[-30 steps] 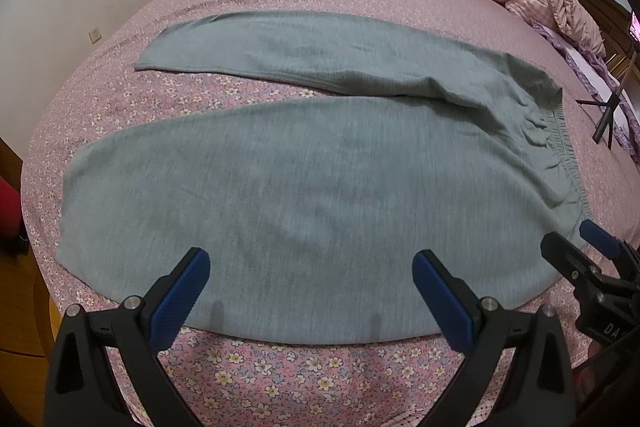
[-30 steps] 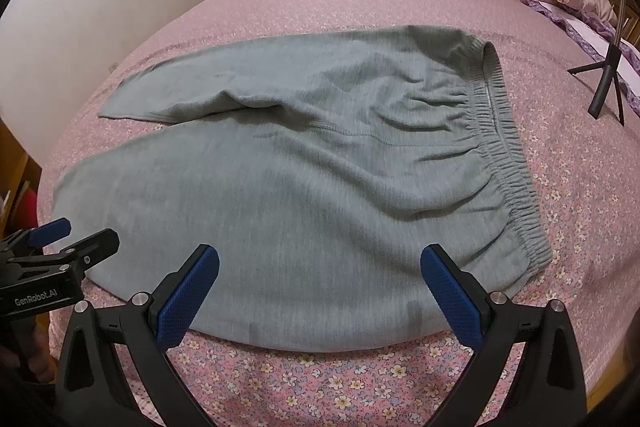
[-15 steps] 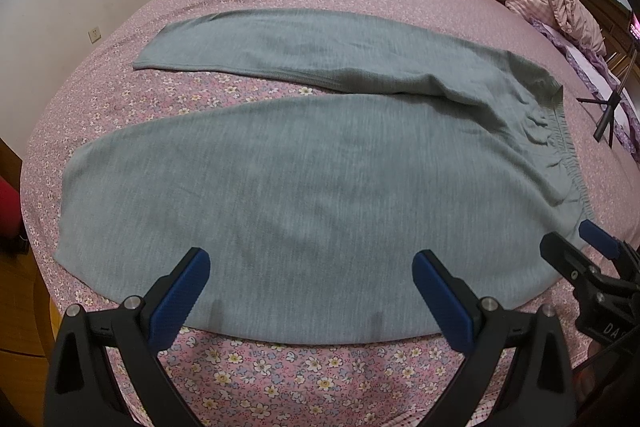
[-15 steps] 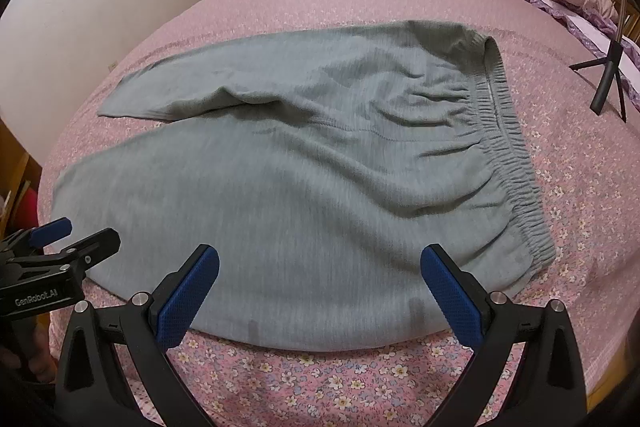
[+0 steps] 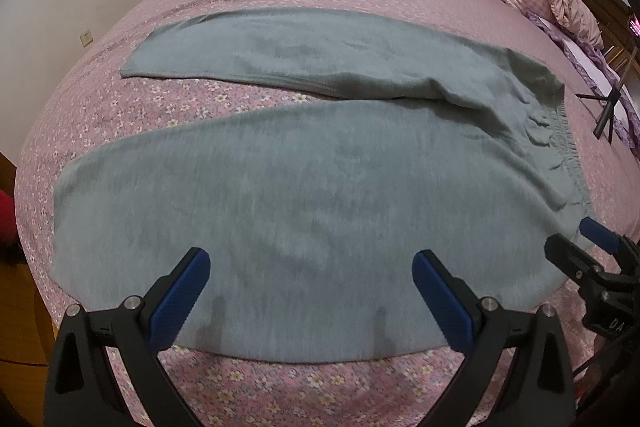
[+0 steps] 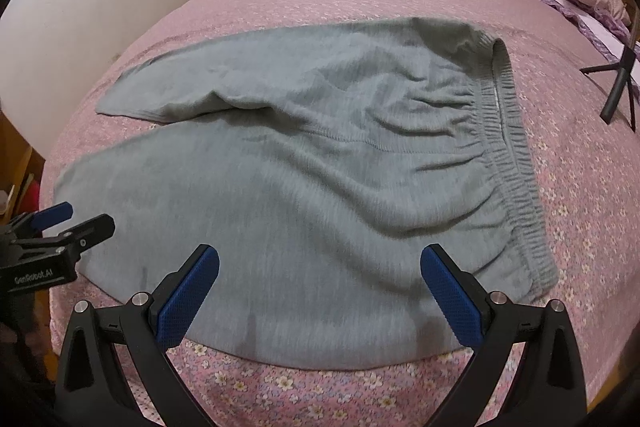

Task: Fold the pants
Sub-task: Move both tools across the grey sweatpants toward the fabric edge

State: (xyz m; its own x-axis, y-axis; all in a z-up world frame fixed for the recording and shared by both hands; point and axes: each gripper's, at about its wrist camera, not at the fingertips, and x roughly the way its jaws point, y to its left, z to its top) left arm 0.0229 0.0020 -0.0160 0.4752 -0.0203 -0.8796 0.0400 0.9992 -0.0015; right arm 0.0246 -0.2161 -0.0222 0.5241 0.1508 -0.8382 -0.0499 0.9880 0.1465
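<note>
Grey knitted sweatpants [image 5: 304, 179] lie flat on the pink floral bedspread [image 5: 280, 391], legs leftward, elastic waistband rightward. The left gripper [image 5: 308, 291] hovers wide open and empty over the near leg; the right gripper [image 6: 320, 287] likewise nearer the waistband.

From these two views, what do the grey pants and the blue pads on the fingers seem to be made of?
The grey pants look like soft matte knit, perhaps fleece: fuzzy surface, gathered elastic waistband. The blue pads on the right hand-held gripper look like rubber or plastic, with a fine grid texture.
</note>
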